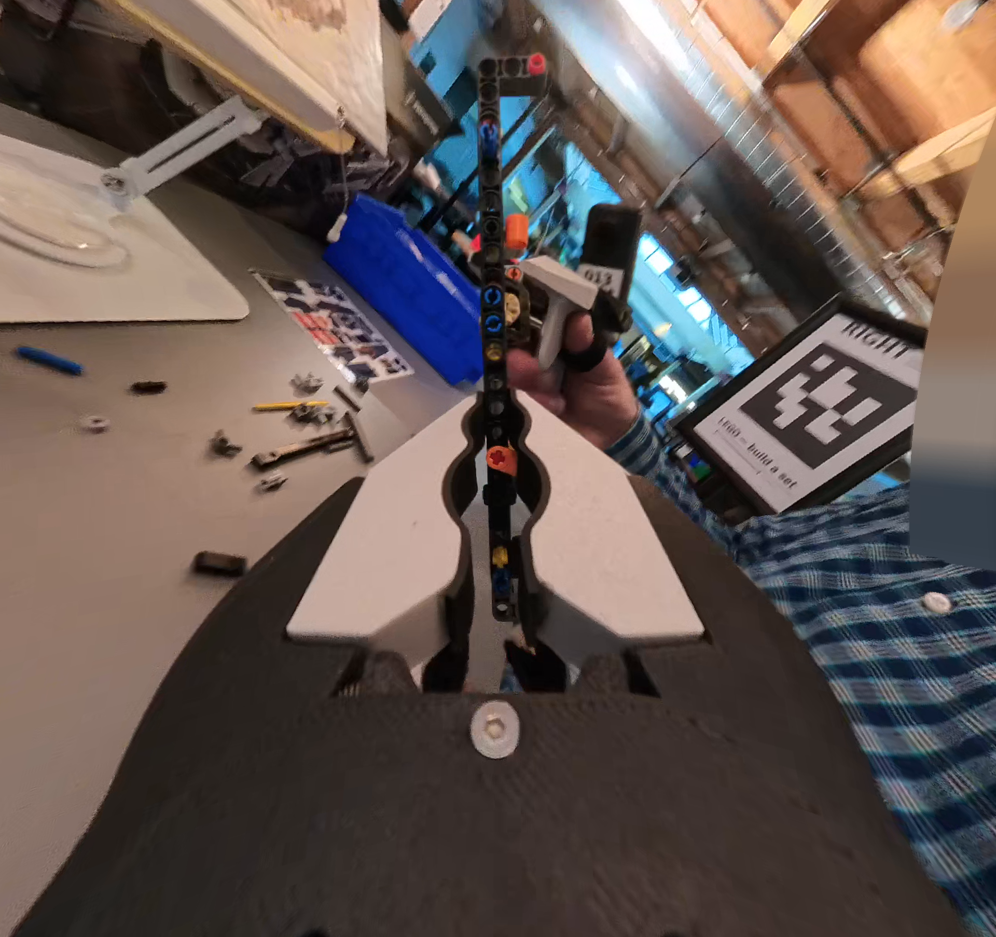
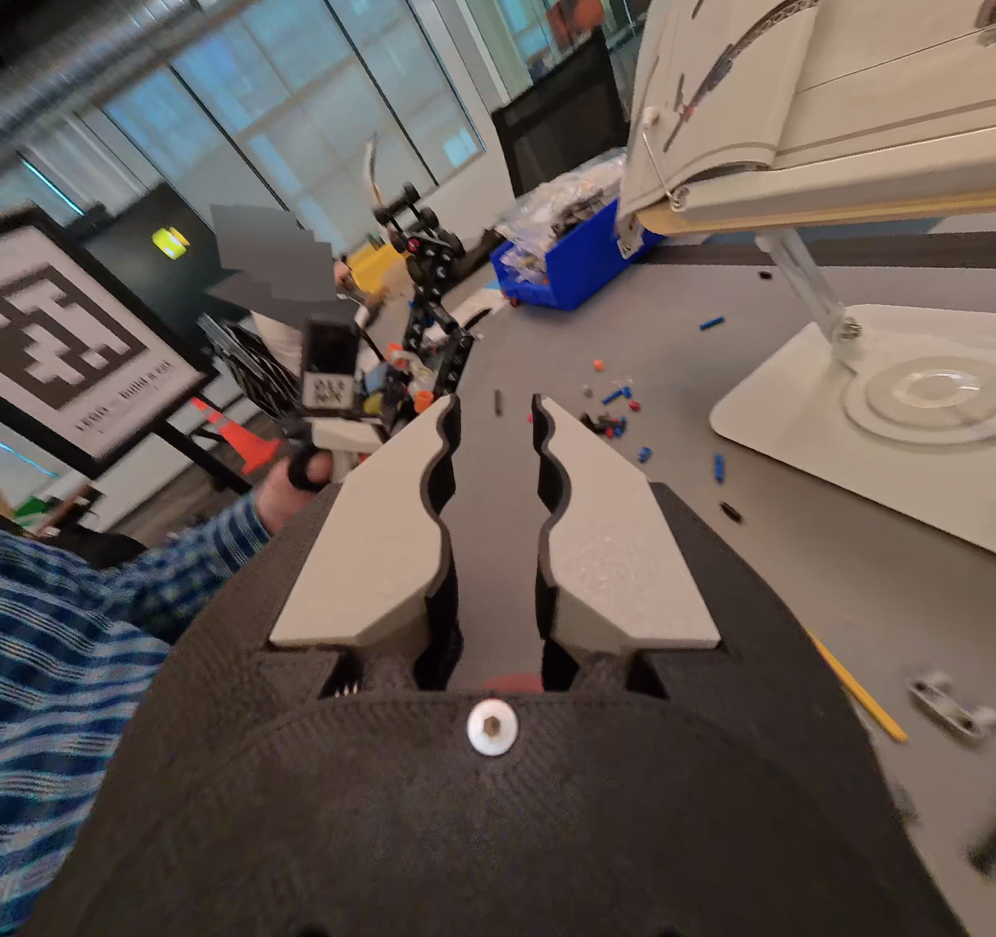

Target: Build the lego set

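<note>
My left gripper (image 1: 497, 404) is shut on a long black Lego beam assembly (image 1: 491, 242) with blue, yellow and orange pins and a short arm with a red pin at its far end. It holds the assembly in the air, pointing away from me. The assembly also shows in the right wrist view (image 2: 431, 286), held by the left gripper (image 2: 345, 431). My right gripper (image 2: 496, 402) is open and empty above the grey table (image 2: 647, 561). It shows in the left wrist view (image 1: 560, 302) just right of the beam, in a hand.
Loose Lego parts (image 1: 302, 447) (image 2: 609, 415) lie scattered on the table, with a yellow axle (image 1: 291, 405). A blue bin (image 1: 409, 286) (image 2: 571, 264), a sticker sheet (image 1: 339, 323), and a booklet (image 2: 808, 75) on a white stand (image 2: 862, 426) stand around. A marker sign (image 2: 70, 345) is at the left. Left tips to right tips: about 11 centimetres.
</note>
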{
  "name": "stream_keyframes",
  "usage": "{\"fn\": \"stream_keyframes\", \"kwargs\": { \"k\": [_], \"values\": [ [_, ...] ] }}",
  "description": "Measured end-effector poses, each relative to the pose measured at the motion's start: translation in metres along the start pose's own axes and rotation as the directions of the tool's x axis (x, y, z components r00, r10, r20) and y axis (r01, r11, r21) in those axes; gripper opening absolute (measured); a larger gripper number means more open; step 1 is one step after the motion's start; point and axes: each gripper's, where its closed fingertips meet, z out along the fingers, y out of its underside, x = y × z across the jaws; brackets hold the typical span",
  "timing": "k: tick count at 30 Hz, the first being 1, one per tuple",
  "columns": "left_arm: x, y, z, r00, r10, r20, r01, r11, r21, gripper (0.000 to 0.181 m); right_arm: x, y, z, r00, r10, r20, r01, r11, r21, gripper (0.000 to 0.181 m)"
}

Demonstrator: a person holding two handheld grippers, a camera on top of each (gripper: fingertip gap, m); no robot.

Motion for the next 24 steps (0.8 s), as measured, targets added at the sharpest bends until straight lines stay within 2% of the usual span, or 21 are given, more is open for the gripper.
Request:
{"fn": "stream_keyframes", "kwargs": {
  "k": [3, 5, 9, 12, 14, 19, 24],
  "values": [
    [-0.007, 0.011, -0.018, 0.998, 0.028, 0.055, -0.018, 0.984, -0.176, 0.005, 0.012, 0.003, -0.014, 0.996, -0.055, -0.068, 0.052, 0.998, -0.041, 0.024],
    [-0.017, 0.026, -0.03, 0.993, 0.062, 0.102, -0.027, 0.947, -0.319, 0.006, 0.019, 0.011, -0.021, 0.993, -0.075, -0.087, 0.067, 0.993, -0.093, 0.024],
    [-0.041, 0.057, -0.055, 0.971, 0.14, 0.192, -0.012, 0.836, -0.549, 0.006, 0.032, 0.041, -0.03, 0.976, -0.182, -0.123, 0.144, 0.953, -0.268, 0.022],
    [-0.057, 0.078, -0.07, 0.965, 0.154, 0.211, 0.027, 0.745, -0.667, 0.006, 0.039, 0.057, -0.039, 0.967, -0.214, -0.136, 0.158, 0.929, -0.336, 0.022],
    [-0.064, 0.086, -0.078, 0.965, 0.157, 0.212, 0.042, 0.701, -0.712, 0.006, 0.043, 0.06, -0.049, 0.965, -0.221, -0.143, 0.16, 0.923, -0.349, 0.021],
    [-0.082, 0.093, -0.088, 0.959, 0.183, 0.216, 0.048, 0.647, -0.761, 0.006, 0.059, 0.051, -0.09, 0.94, -0.258, -0.222, 0.167, 0.918, -0.359, 0.025],
    [-0.097, 0.094, -0.094, 0.952, 0.215, 0.218, 0.04, 0.617, -0.786, 0.009, 0.077, 0.061, -0.141, 0.882, -0.338, -0.328, 0.164, 0.873, -0.459, 0.029]
  ]
}}
